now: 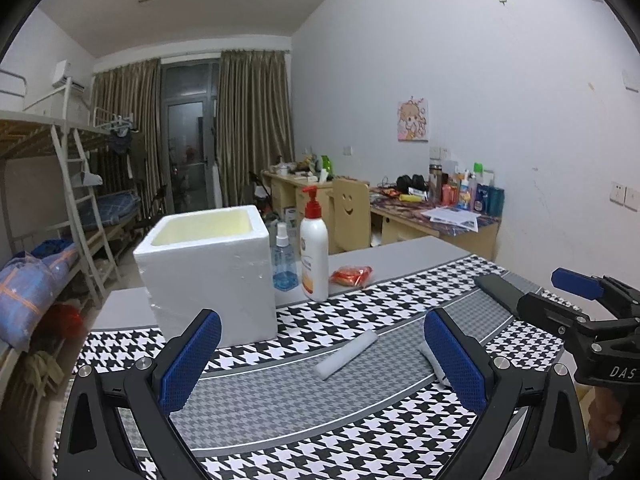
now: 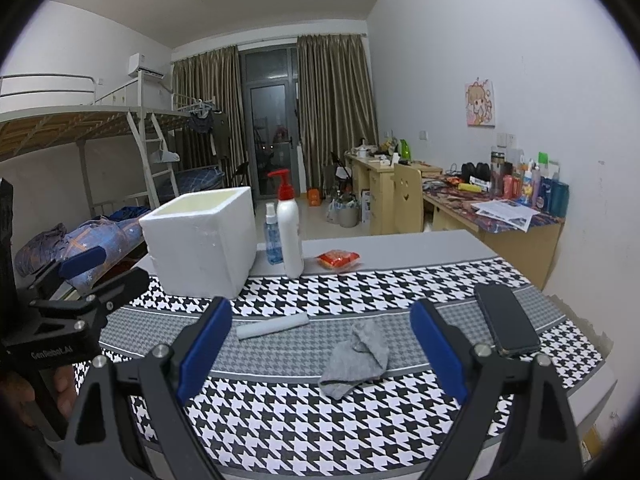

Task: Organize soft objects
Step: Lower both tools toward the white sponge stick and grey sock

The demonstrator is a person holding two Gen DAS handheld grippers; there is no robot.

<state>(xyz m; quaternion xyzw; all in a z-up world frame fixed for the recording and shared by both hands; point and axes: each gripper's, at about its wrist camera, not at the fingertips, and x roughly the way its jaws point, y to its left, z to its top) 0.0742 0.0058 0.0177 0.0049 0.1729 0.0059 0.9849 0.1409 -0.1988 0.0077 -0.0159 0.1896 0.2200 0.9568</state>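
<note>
A white foam roll (image 1: 346, 354) lies on the houndstooth mat (image 1: 320, 440) ahead of my left gripper (image 1: 322, 364), which is open and empty above the mat. A grey sock (image 2: 358, 354) lies crumpled between the fingers of my right gripper (image 2: 324, 350), which is open and empty; the roll (image 2: 272, 326) lies beyond it to the left. In the left wrist view the sock (image 1: 434, 362) is mostly hidden behind the right finger. An open white foam box (image 1: 206, 268) stands at the back left, also in the right wrist view (image 2: 200, 240).
Behind the box stand a blue spray bottle (image 1: 285, 260) and a white pump bottle (image 1: 314, 248), with a red packet (image 1: 352, 275) beside them. A black phone (image 2: 506, 324) lies on the mat at the right. The table's right edge is near the wall.
</note>
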